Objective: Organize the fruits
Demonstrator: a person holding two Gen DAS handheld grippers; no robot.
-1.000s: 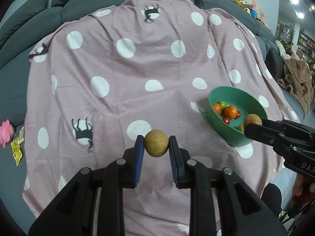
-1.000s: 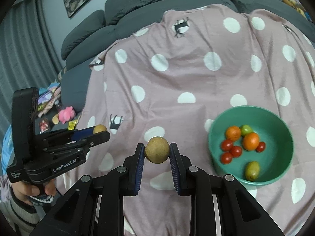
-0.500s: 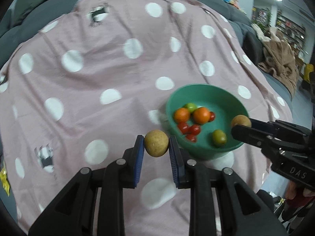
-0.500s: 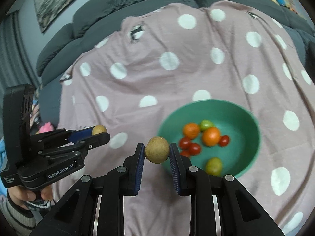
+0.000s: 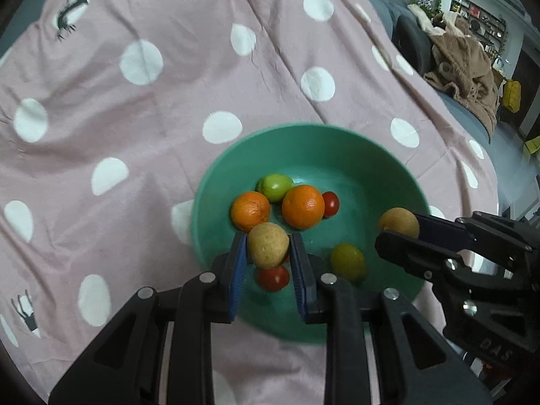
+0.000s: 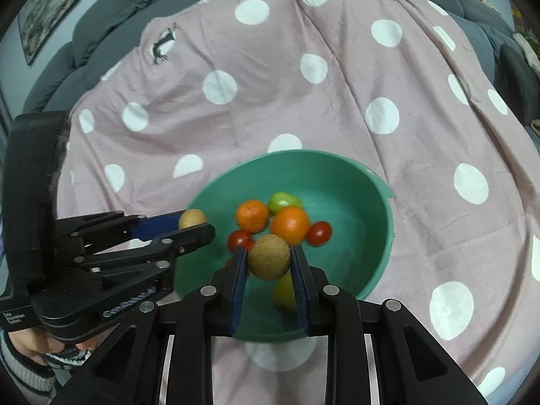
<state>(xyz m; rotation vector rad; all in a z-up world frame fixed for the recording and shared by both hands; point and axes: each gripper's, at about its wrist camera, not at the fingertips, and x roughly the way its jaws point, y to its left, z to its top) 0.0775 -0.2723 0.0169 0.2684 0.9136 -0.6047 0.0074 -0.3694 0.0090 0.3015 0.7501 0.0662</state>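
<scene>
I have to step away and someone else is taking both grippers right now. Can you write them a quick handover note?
Left gripper: shut on a tan round fruit, held over the green bowl.
Right gripper: shut on a second tan fruit, also above the bowl.
Done: two oranges, a green fruit, cherry tomatoes and a yellow-green fruit lie in the bowl.
Left: release both held fruits into the bowl.

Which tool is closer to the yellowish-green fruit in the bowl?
Right. The right tool, gripping a brown fruit, hangs almost directly over the yellowish-green fruit; the left tool, with another brown fruit, sits off by the green bowl's left rim.
</scene>
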